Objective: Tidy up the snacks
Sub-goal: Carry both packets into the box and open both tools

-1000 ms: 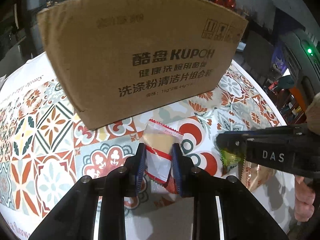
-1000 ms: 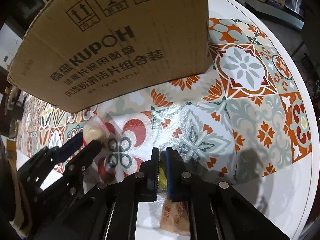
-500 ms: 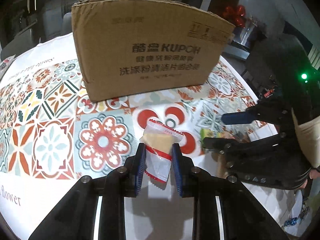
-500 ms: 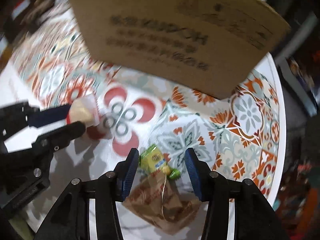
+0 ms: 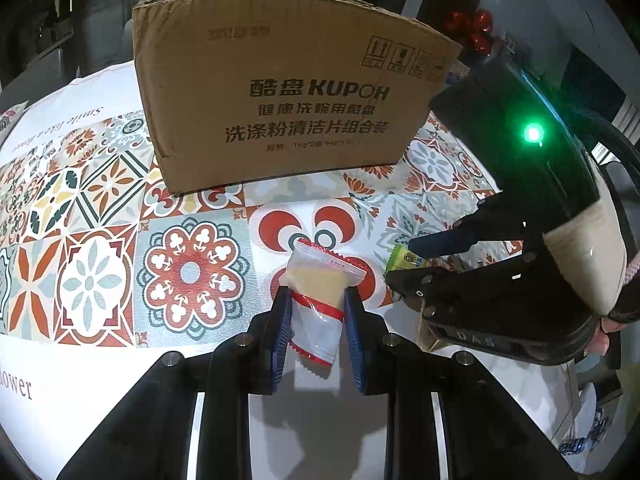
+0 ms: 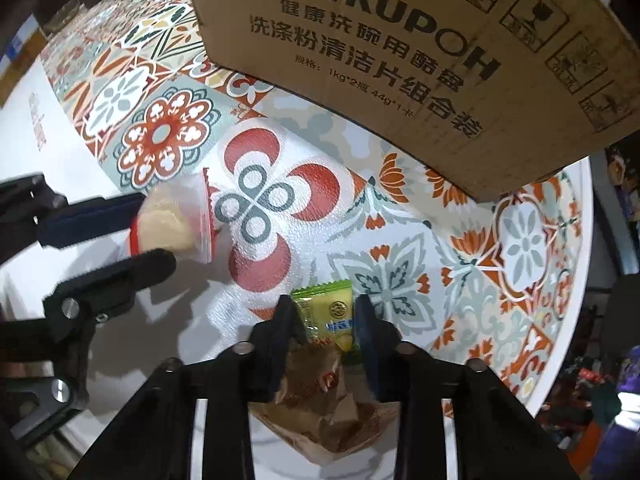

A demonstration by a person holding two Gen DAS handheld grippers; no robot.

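Left gripper (image 5: 316,312): clamped on red-trimmed clear snack packet (image 5: 320,300), blue pads pressed against both packet sides. Packet contents: pale yellow block in the upper half. Packet held above tiled-pattern tablecloth (image 5: 104,200), in front of cardboard box (image 5: 288,92).

Right gripper (image 6: 326,320): partly open, fingers set either side of green-and-yellow snack packet (image 6: 326,312). Contact between pads and packet: could not be told from either view. Packet lay on the tablecloth, its near end over brown snack packet (image 6: 328,400), which lay between and beneath the gripper fingers.

Cardboard box: stood upright on the tablecloth, beyond both grippers, printed face toward them. Box interior: not shown.

Relative placement: left gripper and its packet to the left of the right gripper, near but apart. Green indicator light (image 5: 534,134) lit on the right gripper's body.
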